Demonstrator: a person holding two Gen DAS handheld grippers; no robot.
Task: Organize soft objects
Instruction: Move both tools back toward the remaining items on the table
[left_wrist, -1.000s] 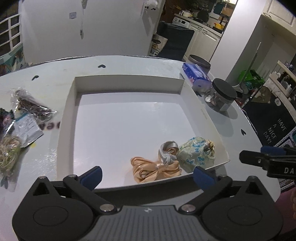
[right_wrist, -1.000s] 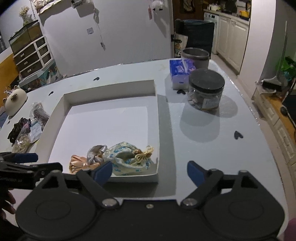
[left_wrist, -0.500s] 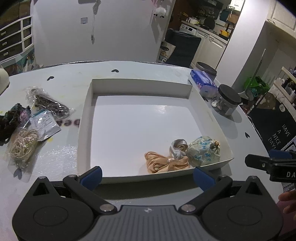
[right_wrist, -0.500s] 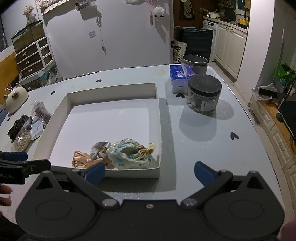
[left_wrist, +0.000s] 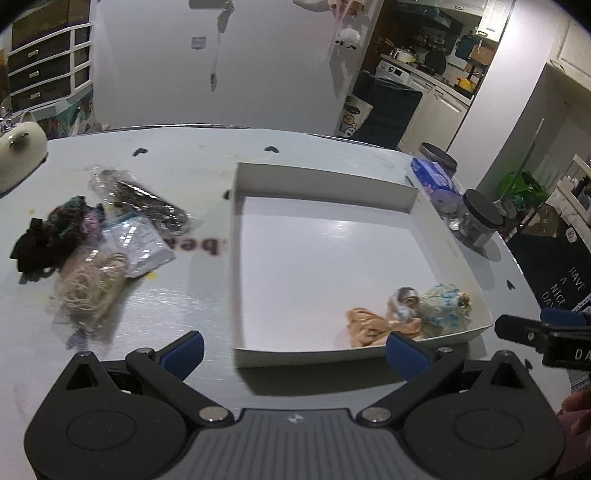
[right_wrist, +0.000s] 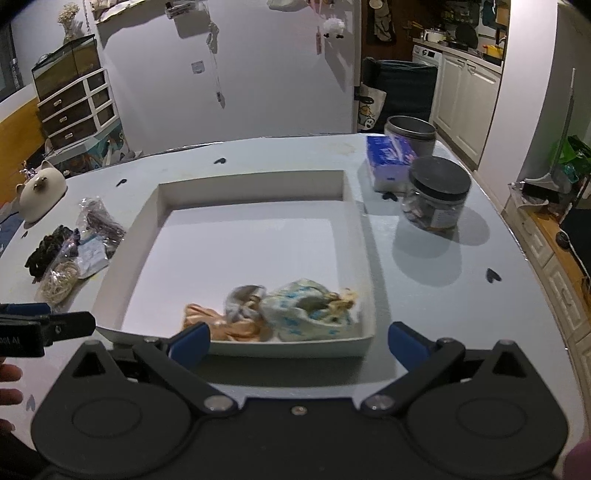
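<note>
both tongs hang above the near edge of the table (right_wrist: 424, 266), nothing held: left tongs (left_wrist: 293, 349) spread wide and empty, right tongs (right_wrist: 299, 341) also wide and empty. looks like a between-picks step, some soft items already boxed and more waiting. the white tray (left_wrist: 325, 192) holds three soft things bunched in its near right corner: a peach ribbon (left_wrist: 369, 325), a grey scrunchie (left_wrist: 404, 301) touching it, and a floral pouch (left_wrist: 445, 308) against the right wall; rest of the tray floor is bare. left of the tray, on the table, sits the unsorted pile: a dark scrunchie (left_wrist: 44, 240), a bag of beige bands (left_wrist: 90, 282), a flat packet (left_wrist: 138, 245) and a clear bag of dark ties (left_wrist: 144, 201), overlapping each other. likely next move: left tongs swing out to that pile, drop over one item, close on it and carry it into the tray. bags are slippery and stacked, so a pinch may drag a neighbour along. a dark-lidded jar (right_wrist: 437, 194) right of the tray has small bits inside, can't tell what. tissue pack (right_wrist: 389, 162) and a tin (right_wrist: 410, 133) sit behind it.
</note>
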